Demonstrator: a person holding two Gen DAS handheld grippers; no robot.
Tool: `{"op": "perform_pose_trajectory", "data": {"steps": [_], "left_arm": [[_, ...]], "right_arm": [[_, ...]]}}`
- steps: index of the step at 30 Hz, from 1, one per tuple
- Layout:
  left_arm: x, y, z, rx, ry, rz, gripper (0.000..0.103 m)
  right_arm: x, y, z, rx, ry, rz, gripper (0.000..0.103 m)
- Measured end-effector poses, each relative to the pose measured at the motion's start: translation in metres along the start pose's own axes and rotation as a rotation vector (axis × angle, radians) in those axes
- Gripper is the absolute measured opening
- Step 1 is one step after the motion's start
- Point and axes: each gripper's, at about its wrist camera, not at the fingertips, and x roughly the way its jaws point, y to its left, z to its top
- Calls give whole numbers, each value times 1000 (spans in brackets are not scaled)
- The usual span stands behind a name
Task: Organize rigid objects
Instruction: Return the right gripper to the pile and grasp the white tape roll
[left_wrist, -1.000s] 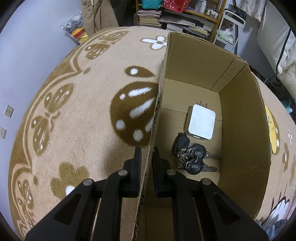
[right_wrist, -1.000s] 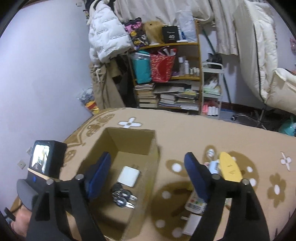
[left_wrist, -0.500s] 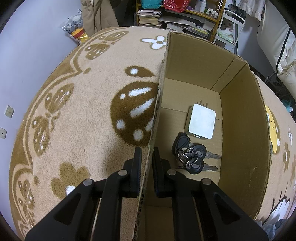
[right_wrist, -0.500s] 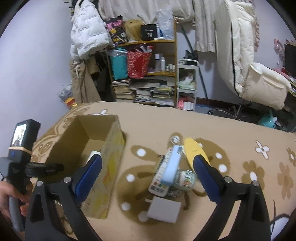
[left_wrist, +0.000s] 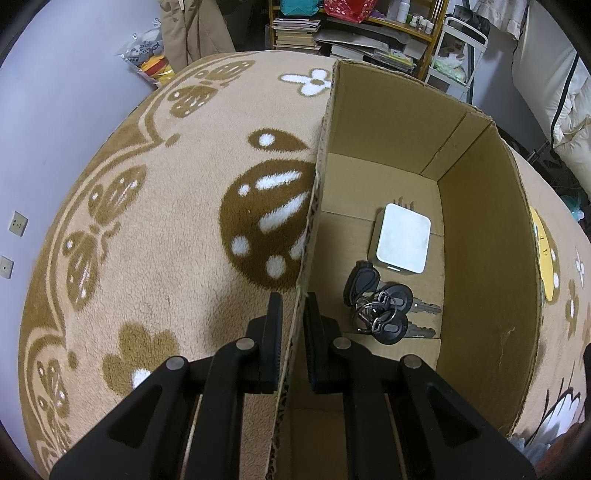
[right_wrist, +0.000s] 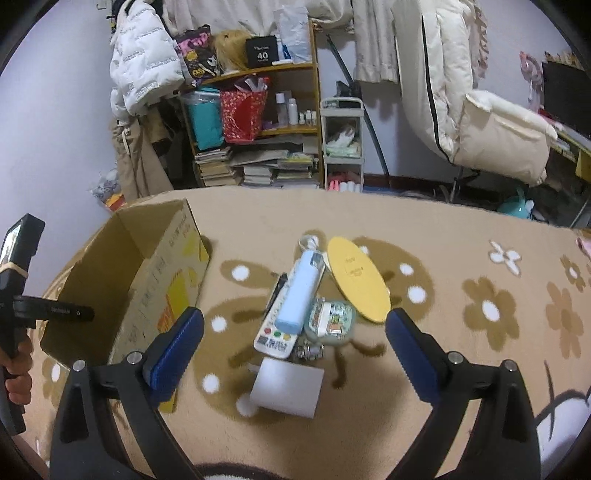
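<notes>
My left gripper (left_wrist: 293, 325) is shut on the near wall of the open cardboard box (left_wrist: 316, 206), one finger inside and one outside. In the box lie a white square device (left_wrist: 403, 243) and a bunch of black keys (left_wrist: 384, 308). My right gripper (right_wrist: 293, 336) is open and empty above a pile on the carpet: a light blue case (right_wrist: 301, 295) on a white remote (right_wrist: 275, 328), a yellow oval disc (right_wrist: 356, 278), a round green item (right_wrist: 330, 321), a white block (right_wrist: 286, 387). The box (right_wrist: 147, 280) stands left of the pile.
The patterned beige carpet (right_wrist: 461, 266) spreads to the right. A cluttered bookshelf (right_wrist: 258, 125), a small white cart (right_wrist: 341, 147) and a white padded chair (right_wrist: 491, 133) stand behind. The left hand-held unit (right_wrist: 16, 280) shows at the left edge.
My right gripper has swung right from over the box to above the pile and come closer to it. My left gripper has stayed clamped on the box wall.
</notes>
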Motion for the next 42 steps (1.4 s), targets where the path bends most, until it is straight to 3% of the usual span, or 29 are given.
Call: {"op": "perform_pose_trajectory", "data": {"steps": [16,34,38,40,42], "left_arm": [[1,-2,-1,9,6,17,11],[2,-2,-1,13,13,24,11],[3,-4,-2,14,15,24,11],[4,-4,-2,14,15,24,11],[4,-4,-2,14,15,25,11]], "right_arm": [[36,-13,-27,42,158,-41,103],[86,-4,-45,23,298,-22,103],[100,-4,-51,25,360,-10,86],[102,-4,-53,23,367,-10,83],[101,-3,-53,21,366,-3,72]]}}
